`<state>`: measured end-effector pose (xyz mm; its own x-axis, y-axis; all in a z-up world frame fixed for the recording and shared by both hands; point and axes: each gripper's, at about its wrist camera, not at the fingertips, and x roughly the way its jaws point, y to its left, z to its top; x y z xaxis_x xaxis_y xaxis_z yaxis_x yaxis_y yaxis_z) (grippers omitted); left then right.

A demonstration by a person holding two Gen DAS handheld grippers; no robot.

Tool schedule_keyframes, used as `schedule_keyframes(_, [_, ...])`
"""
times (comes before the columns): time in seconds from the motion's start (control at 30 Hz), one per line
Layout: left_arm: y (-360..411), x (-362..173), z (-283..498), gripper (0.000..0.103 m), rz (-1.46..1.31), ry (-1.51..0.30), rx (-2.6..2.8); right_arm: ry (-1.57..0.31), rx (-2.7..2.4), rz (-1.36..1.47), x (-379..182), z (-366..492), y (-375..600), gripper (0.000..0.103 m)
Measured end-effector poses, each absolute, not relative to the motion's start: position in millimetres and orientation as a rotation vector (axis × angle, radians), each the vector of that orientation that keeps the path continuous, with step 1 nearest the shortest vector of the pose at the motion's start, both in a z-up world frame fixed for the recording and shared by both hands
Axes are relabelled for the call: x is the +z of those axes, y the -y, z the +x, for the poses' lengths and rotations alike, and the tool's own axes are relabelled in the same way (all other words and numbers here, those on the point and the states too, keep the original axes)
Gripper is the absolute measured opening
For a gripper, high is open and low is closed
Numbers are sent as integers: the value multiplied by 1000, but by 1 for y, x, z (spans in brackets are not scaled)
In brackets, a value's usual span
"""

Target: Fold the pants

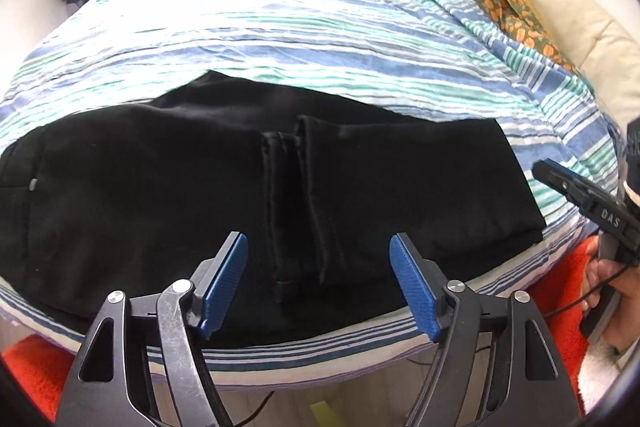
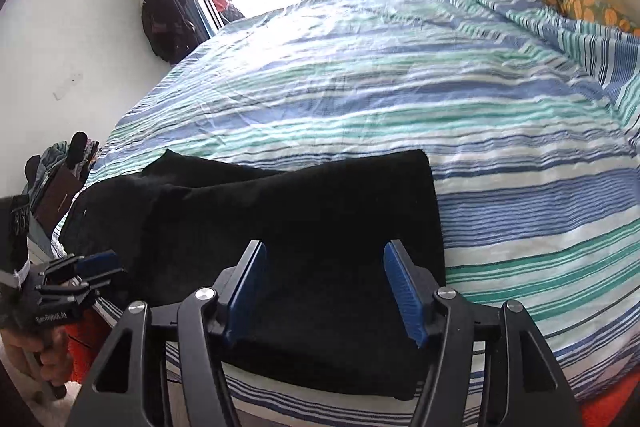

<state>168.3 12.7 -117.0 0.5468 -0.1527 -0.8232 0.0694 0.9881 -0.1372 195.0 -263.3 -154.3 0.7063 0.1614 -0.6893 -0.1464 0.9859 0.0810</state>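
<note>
Black pants (image 1: 200, 187) on blue-, green- and white-striped bedcover (image 1: 280, 27); blue-padded claws.

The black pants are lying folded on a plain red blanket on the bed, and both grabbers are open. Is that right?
Not quite. The black pants lie folded on a blue, green and white striped blanket, not a plain red one; the right wrist view shows it best. Both the left gripper and right gripper are open.
</note>
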Motion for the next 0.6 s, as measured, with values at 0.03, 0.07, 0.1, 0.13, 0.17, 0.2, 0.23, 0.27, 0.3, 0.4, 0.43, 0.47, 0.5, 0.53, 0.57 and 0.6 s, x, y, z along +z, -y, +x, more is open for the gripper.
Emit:
schedule_keyframes(0.03, [-22, -113, 168, 80, -104, -986, -113, -754, 165, 13, -152, 191, 264, 68])
schedule_keyframes(0.07, [-33, -110, 169, 80, -120, -992, -94, -755, 163, 14, -153, 189, 266, 69])
schedule_keyframes(0.1, [-47, -106, 169, 80, -141, -996, -72, -771, 160, 18, -156, 190, 265, 69])
schedule_keyframes(0.13, [-61, -102, 168, 80, -162, -997, -50, -791, 154, 19, -160, 192, 265, 69])
schedule_keyframes(0.17, [-76, -96, 168, 80, -181, -995, -30, -809, 150, 17, -164, 193, 264, 69])
schedule_keyframes(0.2, [-95, -88, 167, 80, -202, -985, -7, -819, 151, 13, -167, 194, 262, 69])
schedule_keyframes(0.23, [-116, -80, 166, 80, -222, -971, 18, -822, 156, 7, -168, 194, 260, 69])
schedule_keyframes(0.27, [-138, -71, 165, 80, -249, -952, 46, -820, 161, -1, -168, 194, 258, 69])
schedule_keyframes(0.3, [-167, -62, 163, 82, -297, -928, 80, -816, 166, -10, -168, 192, 255, 69])
schedule_keyframes(0.4, [-258, -50, 154, 91, -522, -885, 156, -815, 179, -27, -169, 191, 247, 69])
schedule_keyframes(0.43, [-285, -54, 147, 91, -607, -879, 178, -821, 182, -26, -170, 191, 246, 69])
schedule_keyframes(0.47, [-309, -61, 140, 91, -683, -878, 207, -829, 186, -25, -173, 192, 244, 69])
schedule_keyframes(0.5, [-330, -70, 132, 90, -757, -876, 238, -835, 190, -22, -175, 192, 243, 69])
schedule_keyframes(0.53, [-345, -80, 124, 90, -811, -873, 260, -841, 193, -21, -176, 192, 242, 69])
schedule_keyframes(0.57, [-356, -90, 115, 89, -859, -871, 279, -845, 199, -20, -177, 193, 241, 69])
schedule_keyframes(0.6, [-362, -100, 108, 88, -892, -873, 290, -848, 206, -23, -178, 192, 240, 69])
